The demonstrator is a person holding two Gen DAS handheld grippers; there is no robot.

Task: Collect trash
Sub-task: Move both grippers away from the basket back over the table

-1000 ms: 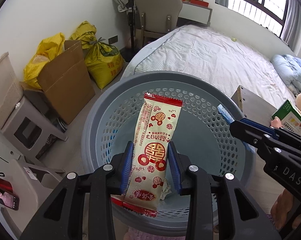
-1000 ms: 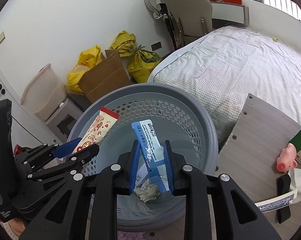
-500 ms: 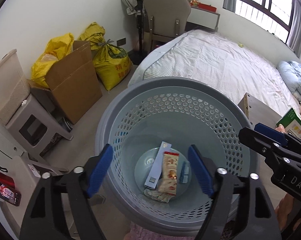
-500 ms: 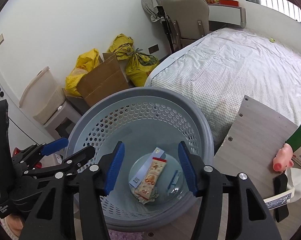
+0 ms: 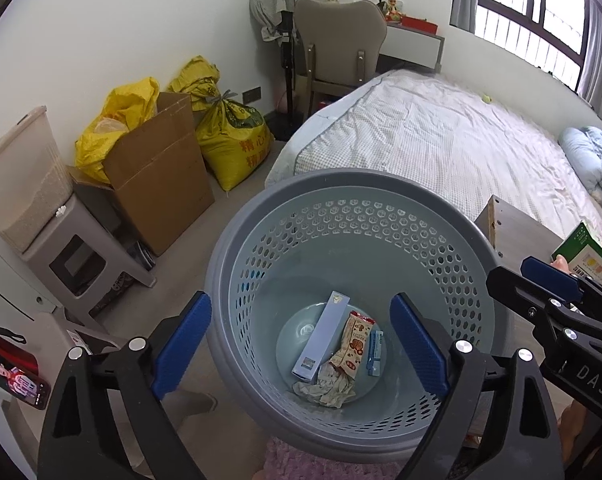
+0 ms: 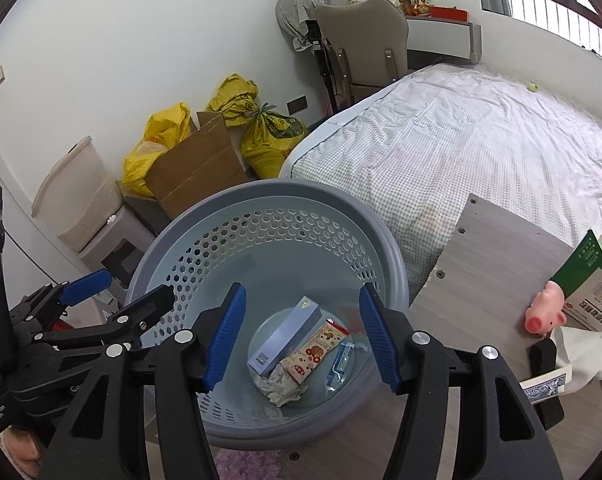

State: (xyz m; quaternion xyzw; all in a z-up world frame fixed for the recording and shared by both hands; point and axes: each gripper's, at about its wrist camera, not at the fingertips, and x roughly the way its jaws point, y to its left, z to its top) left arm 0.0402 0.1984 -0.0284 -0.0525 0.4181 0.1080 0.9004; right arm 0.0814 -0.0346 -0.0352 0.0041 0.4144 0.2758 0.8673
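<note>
Blue-padded jaws on my left gripper (image 5: 301, 344) are opening wide with nothing between them; a second ago they pinched the red-and-cream snack wrapper (image 5: 355, 346). My right gripper (image 6: 301, 338) is opening too, having let go of the blue sachet (image 6: 339, 356). Both pieces now lie at the bottom of the grey perforated basket (image 5: 341, 184), beside a pale box (image 5: 321, 336) and crumpled tissue (image 5: 329, 386). That pair is collected; I judge more trash waits on the wooden board (image 6: 497, 248).

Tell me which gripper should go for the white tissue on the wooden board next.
Right, probably. The right gripper hangs over the basket beside the wooden board where the white tissue lies; its jaws are opening, nothing between them. The left gripper sits on the far side.
</note>
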